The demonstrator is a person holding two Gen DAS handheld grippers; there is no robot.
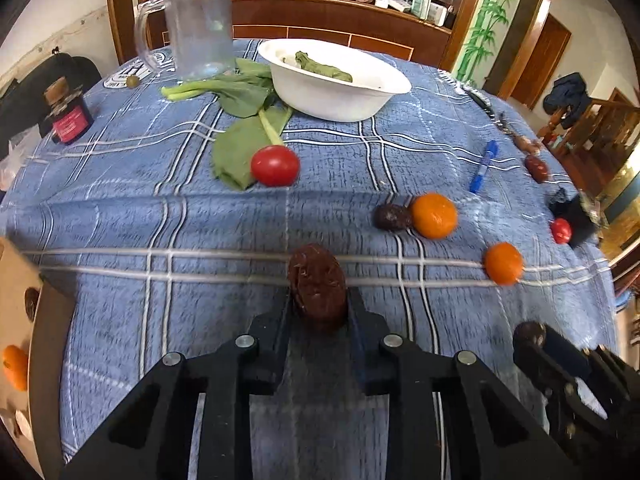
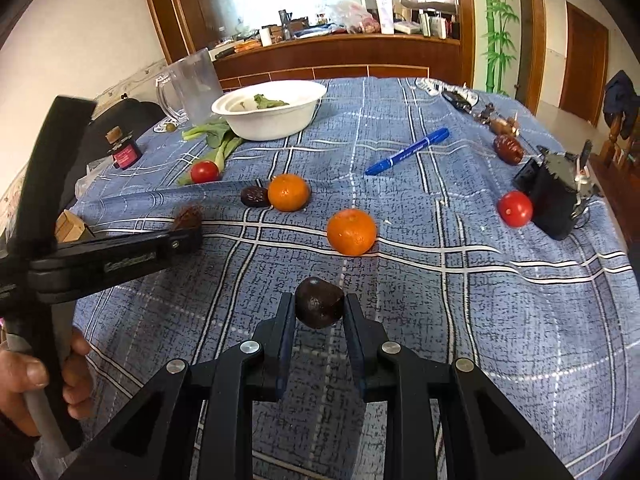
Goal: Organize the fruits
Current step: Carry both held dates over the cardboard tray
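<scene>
My left gripper (image 1: 319, 300) is shut on a dark brown wrinkled date (image 1: 317, 290) above the blue checked tablecloth (image 1: 160, 220). My right gripper (image 2: 319, 307) is shut on another dark date (image 2: 319, 302). The right gripper also shows at the lower right of the left wrist view (image 1: 532, 338), the left gripper at the left of the right wrist view (image 2: 188, 226). Loose on the cloth lie two oranges (image 2: 351, 232) (image 2: 288, 192), a date (image 2: 255, 196), two tomatoes (image 2: 204, 171) (image 2: 515, 208) and a red date (image 2: 508, 149).
A white bowl (image 2: 272, 120) with a green leaf stands at the back, green leaves (image 1: 240, 144) in front of it, a clear jug (image 1: 198, 26) behind. A blue pen (image 2: 408, 151), a small dark bottle (image 1: 68, 116) and a black object (image 2: 554, 196) also lie about. A tray edge with an orange (image 1: 16, 366) is at left.
</scene>
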